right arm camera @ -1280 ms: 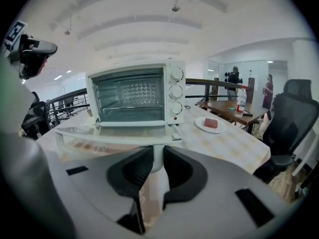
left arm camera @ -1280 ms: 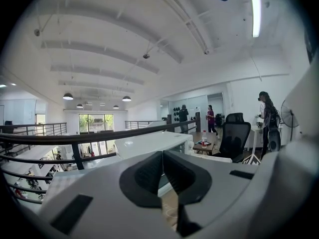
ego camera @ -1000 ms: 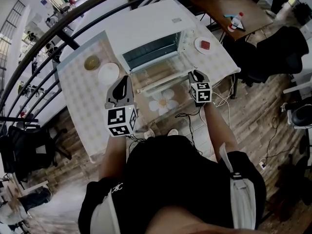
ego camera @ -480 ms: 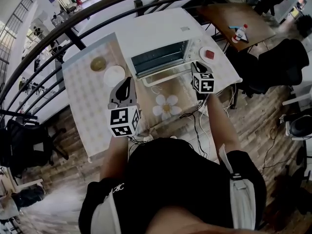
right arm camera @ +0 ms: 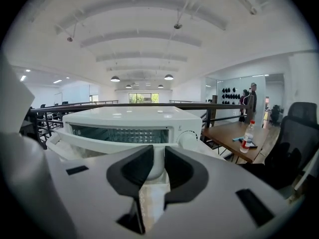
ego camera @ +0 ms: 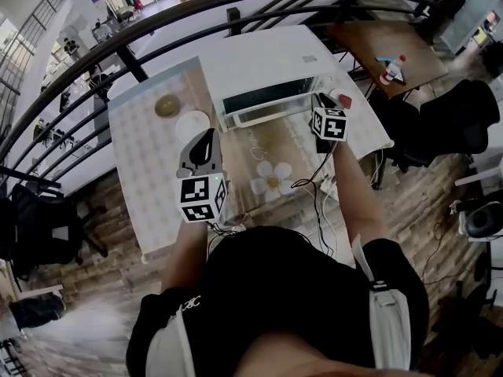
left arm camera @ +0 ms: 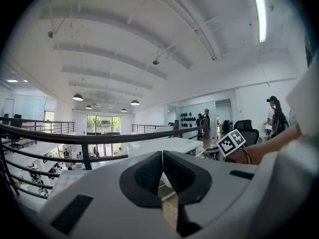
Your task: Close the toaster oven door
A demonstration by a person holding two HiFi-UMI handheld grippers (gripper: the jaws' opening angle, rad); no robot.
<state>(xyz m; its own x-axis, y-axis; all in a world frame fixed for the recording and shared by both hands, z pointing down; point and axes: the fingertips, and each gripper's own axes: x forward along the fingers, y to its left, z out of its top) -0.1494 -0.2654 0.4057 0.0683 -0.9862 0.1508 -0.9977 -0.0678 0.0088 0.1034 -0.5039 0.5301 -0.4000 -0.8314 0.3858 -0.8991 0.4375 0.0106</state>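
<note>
A white toaster oven (ego camera: pixel 263 67) stands at the far side of the table (ego camera: pixel 141 179). Its glass door (ego camera: pixel 271 110) is tilted up, leaving a narrow gap along the top. My right gripper (ego camera: pixel 321 102) is at the door's right end, and in the right gripper view the jaws (right arm camera: pixel 154 164) are shut on the white door handle (right arm camera: pixel 155 169), with the oven (right arm camera: pixel 129 117) right behind. Over the table's near left my left gripper (ego camera: pixel 203 138) hangs, its pads (left arm camera: pixel 149 171) together and nothing between them.
A white plate (ego camera: pixel 192 126) and a small bowl (ego camera: pixel 166 105) lie left of the oven, and a plate with a red piece (ego camera: pixel 344 99) to its right. A flower mat (ego camera: pixel 275 177) and cables (ego camera: pixel 310 185) lie in front. A black railing (ego camera: pixel 157 18) runs behind the table.
The oven door has swung up from lying flat to almost upright. My right gripper went up and away with the handle. The left gripper stayed where it was.
</note>
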